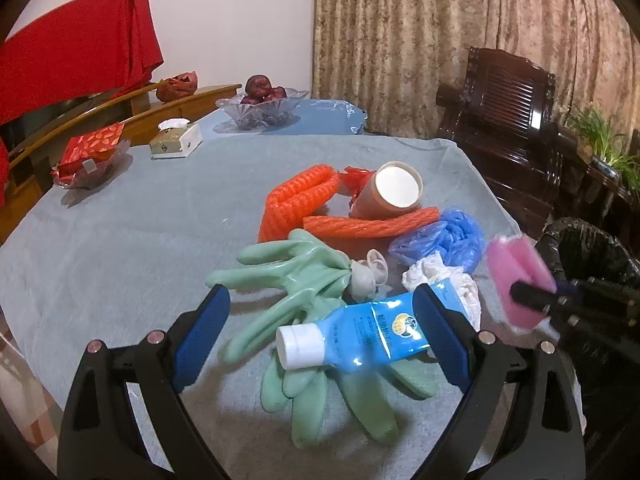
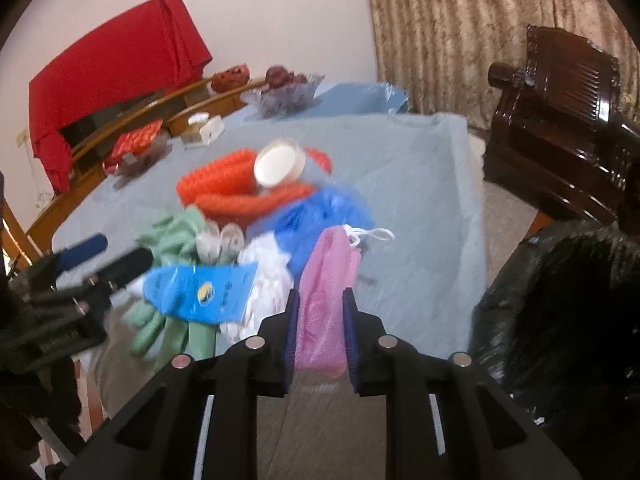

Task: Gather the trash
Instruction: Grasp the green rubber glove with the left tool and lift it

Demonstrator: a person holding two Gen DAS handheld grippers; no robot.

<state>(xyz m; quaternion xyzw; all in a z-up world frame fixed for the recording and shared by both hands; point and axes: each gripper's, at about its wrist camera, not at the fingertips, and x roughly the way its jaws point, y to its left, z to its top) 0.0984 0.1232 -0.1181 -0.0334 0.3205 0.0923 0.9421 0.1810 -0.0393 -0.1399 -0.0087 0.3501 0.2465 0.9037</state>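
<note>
Left wrist view, bottom of the frame: the left gripper (image 1: 322, 334) stands spread wide, its blue pads either side of a blue tube (image 1: 356, 338) with a white cap without pressing it. The tube lies on pale green rubber gloves (image 1: 304, 280) on the grey tablecloth (image 1: 132, 224). Right of centre sit crumpled white paper (image 1: 440, 276) and a blue plastic bag (image 1: 444, 238); beyond them, orange foam netting (image 1: 304, 196) and a paper cup (image 1: 390, 192) on its side. At the right edge the right gripper (image 1: 524, 292) clamps a pink mesh sponge (image 1: 516, 276) beside the black-lined trash bin (image 1: 592, 248). Right wrist view, low centre: the narrowed pads of the right gripper (image 2: 320, 320) squeeze the sponge (image 2: 326, 300), lifted clear of the cloth, its white drawstring (image 2: 370, 235) showing above; the frame is blurred. A fruit bowl (image 1: 262, 106) and tissue box (image 1: 175, 140) sit at the upper left.
</note>
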